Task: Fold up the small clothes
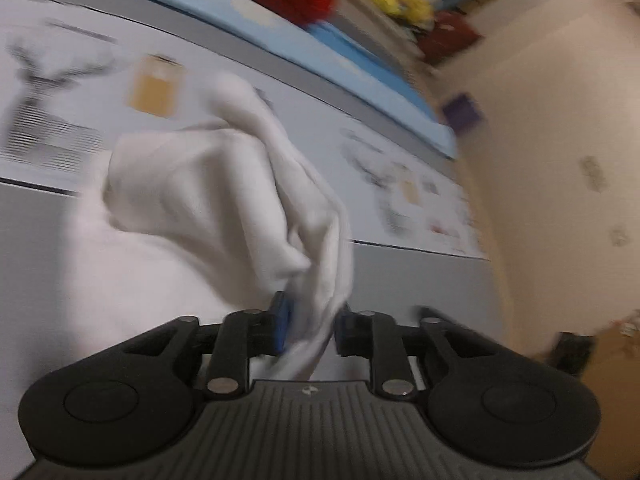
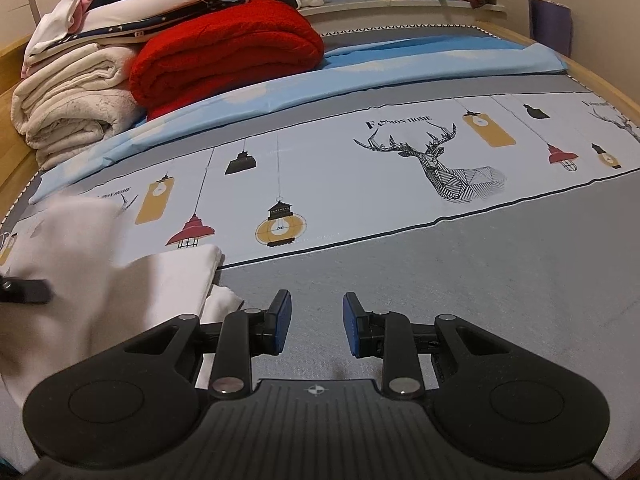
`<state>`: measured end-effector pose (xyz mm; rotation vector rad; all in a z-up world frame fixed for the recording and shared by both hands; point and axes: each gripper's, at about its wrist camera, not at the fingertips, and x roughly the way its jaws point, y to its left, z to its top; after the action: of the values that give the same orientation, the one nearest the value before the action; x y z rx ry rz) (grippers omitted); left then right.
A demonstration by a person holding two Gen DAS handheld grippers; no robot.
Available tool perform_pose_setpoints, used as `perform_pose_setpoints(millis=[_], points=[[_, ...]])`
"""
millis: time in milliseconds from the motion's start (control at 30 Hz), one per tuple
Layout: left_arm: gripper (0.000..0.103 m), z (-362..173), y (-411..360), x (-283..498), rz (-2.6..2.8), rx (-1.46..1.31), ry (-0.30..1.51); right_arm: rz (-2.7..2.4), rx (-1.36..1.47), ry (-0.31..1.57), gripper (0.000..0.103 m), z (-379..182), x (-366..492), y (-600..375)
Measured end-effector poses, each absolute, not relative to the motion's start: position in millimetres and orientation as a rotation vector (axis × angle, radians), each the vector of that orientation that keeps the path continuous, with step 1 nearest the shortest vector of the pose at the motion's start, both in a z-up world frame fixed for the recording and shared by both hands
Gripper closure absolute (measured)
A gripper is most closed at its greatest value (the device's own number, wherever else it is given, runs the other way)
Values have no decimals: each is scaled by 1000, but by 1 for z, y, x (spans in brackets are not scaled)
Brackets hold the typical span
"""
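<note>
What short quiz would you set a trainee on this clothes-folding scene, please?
1. True or false: the right claw grips a garment.
2. The white cloth passes between which claw's fingers? A left, B right, C both.
3. Fill in: the folded blanket beside the cream towels is ___.
Key: 1 false, it is open and empty; 2 A, the left claw; 3 red.
</note>
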<state>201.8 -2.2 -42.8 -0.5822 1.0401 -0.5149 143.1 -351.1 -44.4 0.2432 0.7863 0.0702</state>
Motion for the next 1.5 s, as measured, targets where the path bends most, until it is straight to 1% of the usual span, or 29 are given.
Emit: perform_pose_setpoints(millis=[33,67,100,133,200,333,400,533,567,667,733,833,867,1033,1067,1100,1133,1167,1200,1267,1300,1333,1367,1400,1433,1500], points=[[69,-39,-8,202,-548,-592,1018,71,245,789,73,-44,143,-351],[62,-34,-8,201,-544,-582,982,73,249,791,73,-45,144,-350],[61,-30,-5,200,-529,-564,956,82,256,796,73,-45,144,-349],[61,-28,3,200,-506,-544,943,92,260,801,73,-46,145,-348],[61,-32,19,200,-444,-524,974,120,269,809,73,-48,148,-341],[61,-57,42,195,-320,-422,1129,201,358,856,73,-55,159,-322],[61,-66,43,191,-306,-352,1174,251,406,894,73,-60,167,-309],[61,-79,41,178,-356,-257,1225,291,435,979,72,-76,186,-277],[58,-82,39,175,-363,-231,1234,285,437,1007,72,-81,190,-271],[58,-88,34,167,-355,-178,1249,267,442,1112,72,-100,200,-255],[58,-91,35,168,-348,-160,1251,269,413,1137,73,-105,200,-247],[58,-93,41,170,-339,-171,1245,301,390,1105,91,-100,195,-246],[58,-93,42,173,-335,-173,1244,309,400,1085,94,-97,194,-250],[56,-95,35,173,-350,-153,1231,323,525,924,96,-68,175,-292],[54,-97,32,173,-365,-139,1229,315,498,932,96,-69,173,-296],[52,-102,30,173,-373,-119,1243,295,458,980,96,-75,173,-297],[51,-110,26,172,-366,-69,1274,274,428,1057,96,-86,175,-298],[47,-116,21,171,-361,-12,1289,256,401,1156,94,-101,178,-297],[44,-120,17,169,-367,33,1286,255,390,1197,93,-107,179,-296],[44,-124,21,167,-382,22,1274,273,358,1155,89,-100,180,-294],[44,-124,27,168,-382,-18,1272,263,362,1123,89,-95,181,-294],[44,-122,33,168,-385,-61,1262,246,381,1102,85,-93,183,-297],[44,-119,36,167,-387,-81,1247,227,416,1087,75,-92,185,-300],[44,-116,38,165,-396,-88,1230,205,461,1074,72,-93,188,-304],[44,-114,38,164,-422,-88,1221,187,494,1071,69,-94,192,-306],[43,-121,32,158,-474,-44,1257,158,530,1070,69,-99,201,-308]])
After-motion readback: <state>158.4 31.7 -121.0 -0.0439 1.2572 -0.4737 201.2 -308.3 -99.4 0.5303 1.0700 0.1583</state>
